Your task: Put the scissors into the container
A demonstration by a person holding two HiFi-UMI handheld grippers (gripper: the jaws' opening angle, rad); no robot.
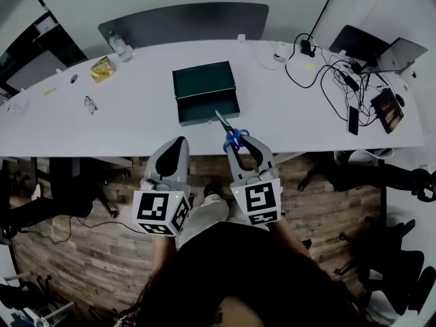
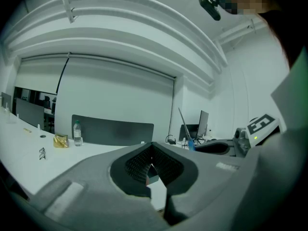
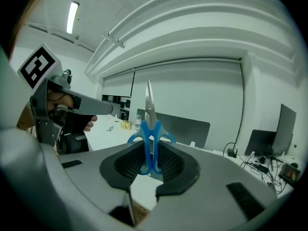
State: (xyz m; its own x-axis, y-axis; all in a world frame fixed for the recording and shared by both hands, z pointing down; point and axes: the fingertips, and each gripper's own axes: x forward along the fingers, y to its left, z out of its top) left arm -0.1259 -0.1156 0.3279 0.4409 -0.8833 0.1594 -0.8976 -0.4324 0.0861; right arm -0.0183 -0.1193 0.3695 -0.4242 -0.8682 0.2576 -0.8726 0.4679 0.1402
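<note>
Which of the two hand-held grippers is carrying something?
The right hand-held gripper: blue scissors are clamped between its jaws. The left hand-held gripper is shut on nothing.

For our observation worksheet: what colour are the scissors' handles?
Blue. The scissors show best in the right gripper view.

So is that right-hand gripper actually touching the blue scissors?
Touching. The right gripper view shows its fingers clamped on both blue handles of the scissors, with no gap on either side.
</note>
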